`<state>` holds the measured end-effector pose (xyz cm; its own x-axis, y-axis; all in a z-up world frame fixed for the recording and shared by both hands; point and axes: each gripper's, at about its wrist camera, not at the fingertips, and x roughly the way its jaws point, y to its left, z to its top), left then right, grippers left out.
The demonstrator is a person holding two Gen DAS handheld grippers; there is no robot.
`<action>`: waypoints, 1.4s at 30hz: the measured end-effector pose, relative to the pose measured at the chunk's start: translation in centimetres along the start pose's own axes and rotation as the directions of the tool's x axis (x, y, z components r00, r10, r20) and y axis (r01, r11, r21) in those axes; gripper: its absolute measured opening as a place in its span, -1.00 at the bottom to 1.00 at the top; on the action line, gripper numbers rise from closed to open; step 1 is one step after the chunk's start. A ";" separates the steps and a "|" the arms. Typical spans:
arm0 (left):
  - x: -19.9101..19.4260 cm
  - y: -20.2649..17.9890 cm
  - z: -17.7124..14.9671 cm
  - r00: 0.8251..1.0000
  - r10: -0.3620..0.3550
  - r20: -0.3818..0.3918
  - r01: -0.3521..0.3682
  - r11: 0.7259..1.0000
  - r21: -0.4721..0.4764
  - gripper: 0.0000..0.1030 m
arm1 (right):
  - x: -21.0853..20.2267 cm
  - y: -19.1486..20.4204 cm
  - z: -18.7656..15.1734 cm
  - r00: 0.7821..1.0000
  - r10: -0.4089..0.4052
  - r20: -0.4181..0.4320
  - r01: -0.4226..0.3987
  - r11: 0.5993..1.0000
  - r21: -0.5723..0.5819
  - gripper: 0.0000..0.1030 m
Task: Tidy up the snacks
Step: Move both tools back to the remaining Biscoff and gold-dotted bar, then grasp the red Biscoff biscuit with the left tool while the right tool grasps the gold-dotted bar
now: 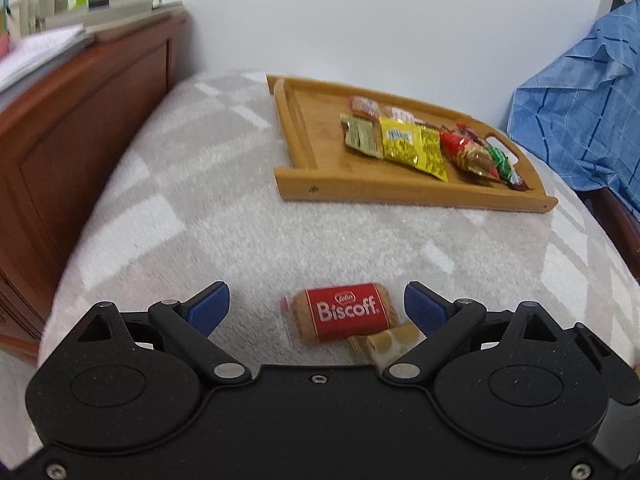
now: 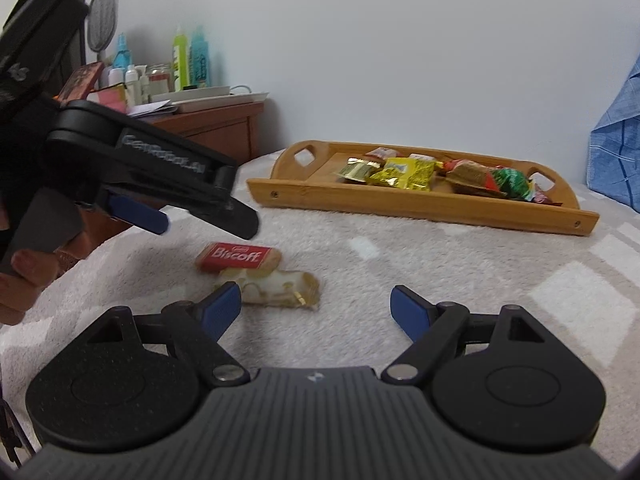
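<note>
A red Biscoff biscuit pack lies on the pale blanket, between the open fingers of my left gripper, which hovers just above it. A gold and white snack wrapper lies against its near right side. In the right wrist view the Biscoff pack and the gold wrapper lie ahead and left of my open, empty right gripper; the left gripper hangs over them. A wooden tray further back holds several wrapped snacks.
A wooden dresser with papers and bottles stands at the left. A blue checked cloth lies right of the tray. A white wall is behind. The blanket drops off at the left edge.
</note>
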<state>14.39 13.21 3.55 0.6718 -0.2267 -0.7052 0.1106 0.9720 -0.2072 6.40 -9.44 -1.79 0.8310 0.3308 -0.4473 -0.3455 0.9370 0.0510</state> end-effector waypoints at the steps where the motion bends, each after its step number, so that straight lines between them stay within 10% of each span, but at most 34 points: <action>1: 0.3 0.0 -0.1 1.000 -0.006 -0.011 0.006 1.000 -0.005 0.77 | 0.0 0.2 0.0 1.000 0.004 0.001 -0.004 1.000 -0.004 0.75; 6: 1.2 -0.4 -0.3 0.999 -0.034 -0.041 0.034 0.999 -0.008 0.58 | 0.3 1.0 0.0 1.000 0.018 0.004 -0.018 1.000 -0.024 0.75; 11: 1.3 -1.0 -0.1 0.999 -0.023 -0.044 0.024 1.000 0.017 -0.03 | 0.9 1.7 0.4 1.000 0.022 0.000 -0.022 0.999 -0.041 0.75; 20: 0.7 -0.6 0.1 0.998 -0.045 -0.044 0.044 0.999 -0.019 -0.37 | 1.8 2.8 1.0 0.999 0.022 -0.026 -0.024 0.998 -0.051 0.61; 36: -1.0 -3.4 -2.1 0.988 -0.088 -0.128 0.105 0.985 0.135 -0.34 | -1.0 -3.7 0.1 0.994 -0.096 -0.052 0.095 0.995 -0.019 0.51; 42: -2.8 -5.5 -2.7 0.998 -0.067 -0.009 0.067 0.972 0.223 -0.14 | -1.9 -6.3 -0.2 0.982 -0.172 -0.073 0.174 0.985 0.024 0.55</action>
<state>9.89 8.36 4.81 0.6563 -0.2918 -0.6958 0.3161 0.9437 -0.0976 6.91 -16.00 -1.48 0.8439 0.1559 -0.5134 -0.1855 0.9826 -0.0064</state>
